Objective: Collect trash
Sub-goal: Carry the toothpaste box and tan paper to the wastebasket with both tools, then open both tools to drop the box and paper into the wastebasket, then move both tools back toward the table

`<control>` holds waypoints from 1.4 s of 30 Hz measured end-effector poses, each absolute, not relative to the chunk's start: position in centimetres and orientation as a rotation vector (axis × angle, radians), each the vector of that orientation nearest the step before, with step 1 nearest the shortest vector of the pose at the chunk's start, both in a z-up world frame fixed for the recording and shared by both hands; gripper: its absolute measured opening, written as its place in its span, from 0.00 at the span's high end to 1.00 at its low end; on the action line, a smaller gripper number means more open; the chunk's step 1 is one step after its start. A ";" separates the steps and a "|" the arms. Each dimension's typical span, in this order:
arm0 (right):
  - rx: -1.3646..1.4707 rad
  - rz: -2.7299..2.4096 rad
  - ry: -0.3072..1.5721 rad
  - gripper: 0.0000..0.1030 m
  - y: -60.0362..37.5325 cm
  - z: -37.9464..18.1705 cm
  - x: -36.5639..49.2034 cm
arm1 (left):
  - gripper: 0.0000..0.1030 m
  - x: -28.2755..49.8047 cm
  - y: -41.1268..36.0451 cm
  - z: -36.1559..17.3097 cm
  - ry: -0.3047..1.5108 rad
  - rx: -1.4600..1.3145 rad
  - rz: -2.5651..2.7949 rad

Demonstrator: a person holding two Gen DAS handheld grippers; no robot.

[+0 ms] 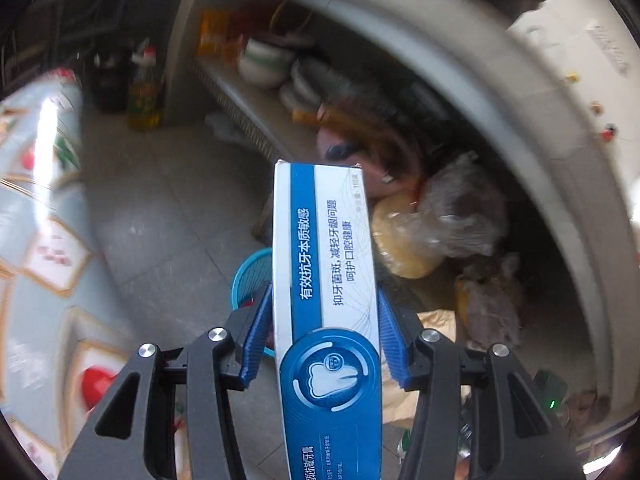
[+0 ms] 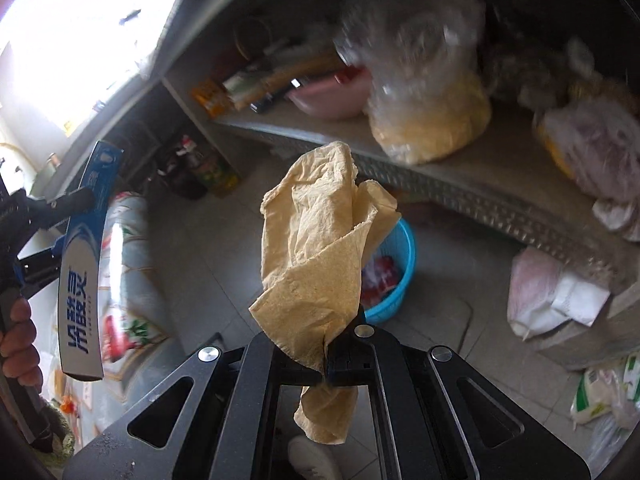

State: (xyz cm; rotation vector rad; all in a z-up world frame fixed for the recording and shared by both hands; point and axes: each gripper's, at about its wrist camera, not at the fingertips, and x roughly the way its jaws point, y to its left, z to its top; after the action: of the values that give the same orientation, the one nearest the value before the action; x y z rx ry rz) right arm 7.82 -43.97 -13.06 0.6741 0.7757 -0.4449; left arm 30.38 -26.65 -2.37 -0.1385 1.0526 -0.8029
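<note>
My left gripper (image 1: 324, 332) is shut on a blue and white toothpaste box (image 1: 326, 280), which stands up between the blue fingers (image 1: 256, 336). It also shows in the right wrist view (image 2: 82, 264), held at the far left. My right gripper (image 2: 320, 320) is shut on a crumpled tan paper tissue (image 2: 316, 248) that hides the fingertips. A blue plastic basket (image 2: 390, 276) with red wrappers in it sits on the floor below the tissue. In the left wrist view the basket (image 1: 250, 276) is just behind the box.
A low metal shelf (image 2: 460, 176) holds plastic bags (image 2: 424, 80), a pink basin (image 2: 332, 96) and bowls (image 1: 264, 64). White bags (image 2: 552, 292) lie on the tiled floor at the right. An oil bottle (image 1: 146, 92) stands by the wall. A patterned tablecloth (image 1: 36, 240) is at the left.
</note>
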 end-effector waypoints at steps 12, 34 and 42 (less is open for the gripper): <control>0.737 -0.483 0.905 0.97 -49.8 -23.3 17.6 | 0.47 38.4 -39.4 -14.9 1.289 -0.022 -0.639; 0.501 -0.572 0.962 0.42 -47.1 -25.9 18.6 | 0.34 34.1 -30.4 -5.9 1.124 0.021 -0.802; 0.461 -0.490 0.879 0.32 -40.3 -18.1 12.9 | 0.27 27.6 -20.9 0.2 0.977 0.041 -0.841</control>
State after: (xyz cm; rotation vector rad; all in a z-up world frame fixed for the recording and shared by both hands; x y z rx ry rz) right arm 12.94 -40.34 -18.07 0.4612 0.8792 -0.4896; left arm 27.57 -20.93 0.21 0.0409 0.9768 -0.8407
